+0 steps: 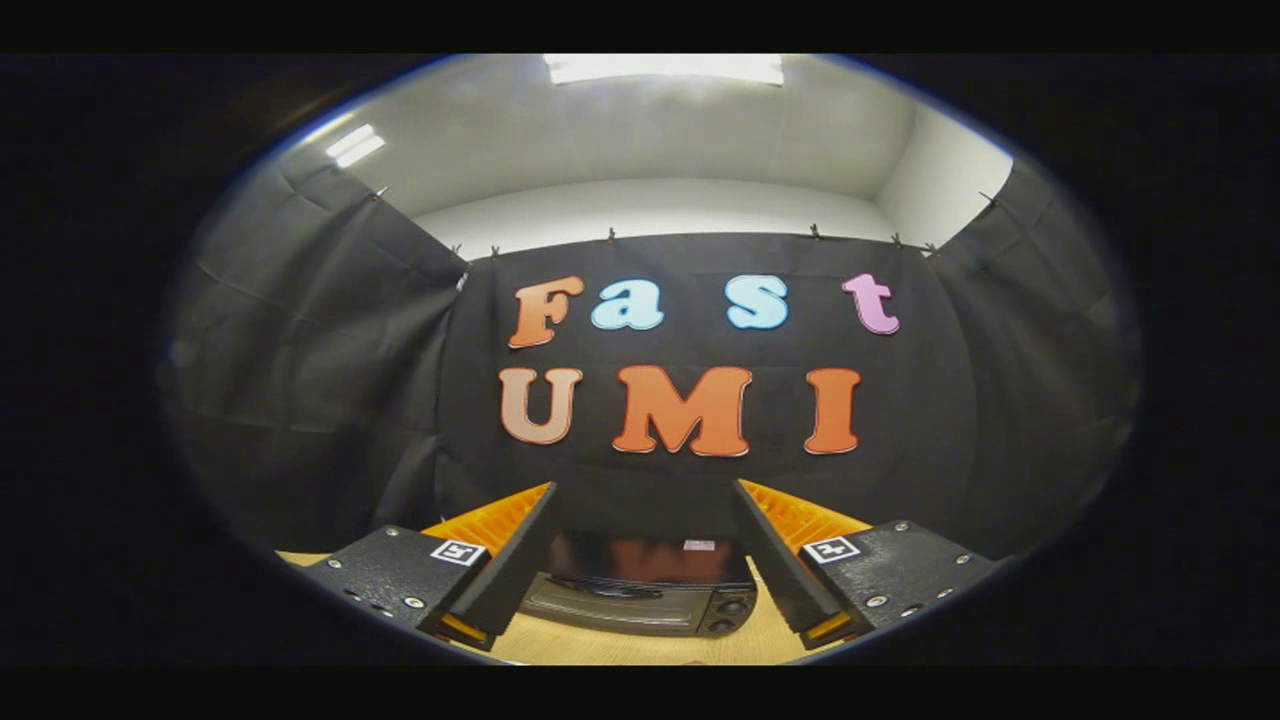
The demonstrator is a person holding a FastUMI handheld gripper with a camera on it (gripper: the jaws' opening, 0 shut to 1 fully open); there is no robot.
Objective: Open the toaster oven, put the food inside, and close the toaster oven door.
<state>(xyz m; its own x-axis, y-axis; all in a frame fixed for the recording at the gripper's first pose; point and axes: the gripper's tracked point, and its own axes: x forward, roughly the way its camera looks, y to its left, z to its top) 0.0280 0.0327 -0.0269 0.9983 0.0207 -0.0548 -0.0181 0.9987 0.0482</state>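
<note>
Legible text: none. Square black-and-white coded marker (458, 552) on top of the left finger block of the tongs (640, 520), a pattern, not readable. Matching square marker (831, 549) on the right finger block. Small pale label (699, 545) on top of the black toaster oven (640, 595), too small to read.

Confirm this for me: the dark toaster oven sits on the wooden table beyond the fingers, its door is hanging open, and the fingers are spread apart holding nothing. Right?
Not quite: the gripper view shows the dark toaster oven on the wooden table with its door closed. The rest holds: it sits beyond the gripper, whose fingers are spread apart, holding nothing.
</note>
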